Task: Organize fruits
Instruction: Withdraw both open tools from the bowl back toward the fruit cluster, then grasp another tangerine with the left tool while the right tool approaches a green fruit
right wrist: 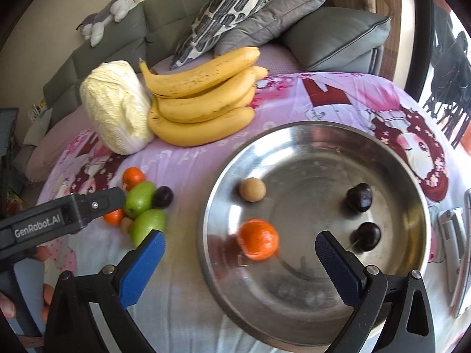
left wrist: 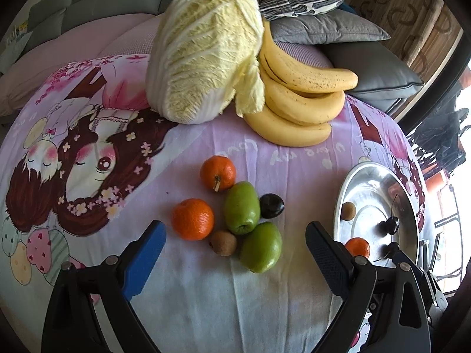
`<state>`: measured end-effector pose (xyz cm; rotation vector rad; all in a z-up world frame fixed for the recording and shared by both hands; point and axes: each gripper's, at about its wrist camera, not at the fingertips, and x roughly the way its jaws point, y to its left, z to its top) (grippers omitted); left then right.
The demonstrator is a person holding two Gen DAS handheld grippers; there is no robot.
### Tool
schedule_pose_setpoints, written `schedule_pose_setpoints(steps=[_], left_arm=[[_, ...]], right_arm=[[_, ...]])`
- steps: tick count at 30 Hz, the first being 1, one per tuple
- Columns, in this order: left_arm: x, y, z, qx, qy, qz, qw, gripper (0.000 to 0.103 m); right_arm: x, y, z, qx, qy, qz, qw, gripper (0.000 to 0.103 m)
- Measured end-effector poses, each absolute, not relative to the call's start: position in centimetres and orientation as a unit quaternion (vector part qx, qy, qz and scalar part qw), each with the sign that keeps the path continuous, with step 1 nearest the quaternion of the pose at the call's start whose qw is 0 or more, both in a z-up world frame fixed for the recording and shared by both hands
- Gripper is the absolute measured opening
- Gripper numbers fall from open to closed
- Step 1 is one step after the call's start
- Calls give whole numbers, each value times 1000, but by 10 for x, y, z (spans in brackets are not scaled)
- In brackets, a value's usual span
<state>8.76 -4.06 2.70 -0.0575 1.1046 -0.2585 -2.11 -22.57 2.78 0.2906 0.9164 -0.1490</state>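
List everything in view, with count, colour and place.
Napa cabbage: one, pale yellow, back of cloth.
Bananas: one bunch, yellow, beside the cabbage.
Loose tangerines: two, orange, on cloth.
Green fruits: two, in the cluster.
Dark plum: one, beside them.
Brown fruit: one, cluster front.
Steel basin: one, holding a tangerine, two dark cherries, one tan fruit.
Cushions: three, sofa.
Left tool: open.
Right tool: open, over basin.

sofa (right wrist: 123,38): grey | cushions (right wrist: 338,38): grey, one patterned | plush toy (right wrist: 106,14) on backrest | daylight at right
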Motion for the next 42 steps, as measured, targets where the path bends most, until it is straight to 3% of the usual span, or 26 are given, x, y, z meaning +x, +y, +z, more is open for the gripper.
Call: schedule_pose_setpoints(steps=[22,29,32,42], left_arm=[[123,17,5,-95,574,-89,809,96],[126,13,-4,-100,583,-99,800,94],[128,10,-11,-104,589,-103,795,85],[138,0,-34,-113,601,-93,785,78]], right_arm=[[18,-151,21,103,453,0,886,101],[35,-137,8,93,471,-1,877,83],[41,-135,3,93,483,-1,871,74],[54,-132,-11,84,502,0,861,67]])
